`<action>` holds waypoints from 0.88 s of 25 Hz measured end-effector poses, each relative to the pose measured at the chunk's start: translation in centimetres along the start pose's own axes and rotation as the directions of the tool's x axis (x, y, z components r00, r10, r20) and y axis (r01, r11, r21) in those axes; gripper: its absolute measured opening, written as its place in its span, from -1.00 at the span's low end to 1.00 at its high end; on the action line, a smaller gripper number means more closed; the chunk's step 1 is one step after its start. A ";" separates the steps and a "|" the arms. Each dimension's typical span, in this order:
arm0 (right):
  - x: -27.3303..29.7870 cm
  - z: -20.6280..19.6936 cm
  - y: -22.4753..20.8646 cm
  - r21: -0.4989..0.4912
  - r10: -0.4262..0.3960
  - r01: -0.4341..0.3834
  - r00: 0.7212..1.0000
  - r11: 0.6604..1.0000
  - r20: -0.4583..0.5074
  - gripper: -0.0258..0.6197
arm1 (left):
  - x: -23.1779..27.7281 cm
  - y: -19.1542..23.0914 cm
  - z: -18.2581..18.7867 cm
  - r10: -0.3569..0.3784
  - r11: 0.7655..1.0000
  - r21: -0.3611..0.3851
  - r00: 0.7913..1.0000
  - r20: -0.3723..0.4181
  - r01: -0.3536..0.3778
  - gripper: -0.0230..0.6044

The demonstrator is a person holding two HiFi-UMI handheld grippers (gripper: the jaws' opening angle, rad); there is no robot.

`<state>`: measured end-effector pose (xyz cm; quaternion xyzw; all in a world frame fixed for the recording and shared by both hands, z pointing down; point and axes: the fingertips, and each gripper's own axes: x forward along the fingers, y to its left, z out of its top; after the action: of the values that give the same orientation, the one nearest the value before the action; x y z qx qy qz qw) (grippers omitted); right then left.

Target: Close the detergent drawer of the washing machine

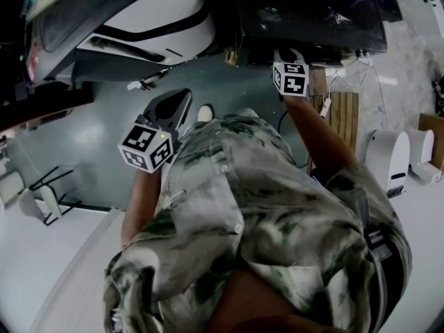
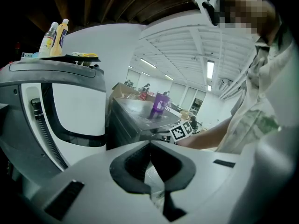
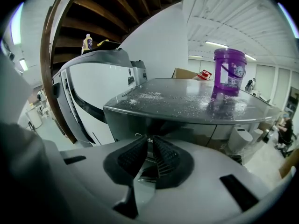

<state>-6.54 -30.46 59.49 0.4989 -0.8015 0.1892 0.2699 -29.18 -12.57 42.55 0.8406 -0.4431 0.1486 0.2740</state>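
A dark grey washing machine [image 3: 177, 101] stands ahead, its top dusted with white powder. In the right gripper view my right gripper [image 3: 149, 142] is close up against the top left of its front panel [image 3: 187, 130], with only a narrow gap between the tips and nothing visibly pinched. The drawer itself cannot be made out behind the jaws. From the head view, the right gripper [image 1: 288, 54] reaches into the dark machine [image 1: 312, 12]. My left gripper [image 2: 150, 146] hangs back in the air, tips touching, holding nothing; the head view shows it [image 1: 173, 106] over the floor.
A purple detergent tub [image 3: 229, 73] sits on the washer's top. A white and grey appliance [image 2: 74, 106] stands to the left with bottles [image 2: 55, 38] on it. A wooden pallet [image 1: 343, 116] and white units [image 1: 388, 151] lie at the right.
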 end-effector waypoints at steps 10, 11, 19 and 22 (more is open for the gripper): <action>-5.4 -2.1 2.1 -0.043 0.123 -0.124 0.992 0.991 -0.015 -0.79 | 0.0 -4.2 -1.7 -0.024 1.000 -0.006 0.999 0.023 0.024 -0.85; -6.1 -2.2 2.3 -0.041 0.135 -0.136 0.991 0.990 -0.013 -0.79 | 0.0 -4.7 -1.9 -0.027 1.000 -0.006 0.999 0.021 0.027 -0.85; -11.8 -3.1 3.7 -0.007 0.225 -0.225 0.974 0.974 0.004 -0.79 | 0.4 -8.5 -3.2 -0.059 0.998 -0.004 0.998 0.007 0.059 -0.85; -14.0 -3.2 4.1 -0.008 0.261 -0.261 0.965 0.965 0.013 -0.79 | 0.9 -9.8 -3.2 -0.068 0.998 -0.006 0.998 0.005 0.068 -0.85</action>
<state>-4.50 -17.13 53.15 0.3896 -0.8626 0.2172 0.2385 -20.61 -6.81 42.40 0.8548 -0.4152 0.1359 0.2803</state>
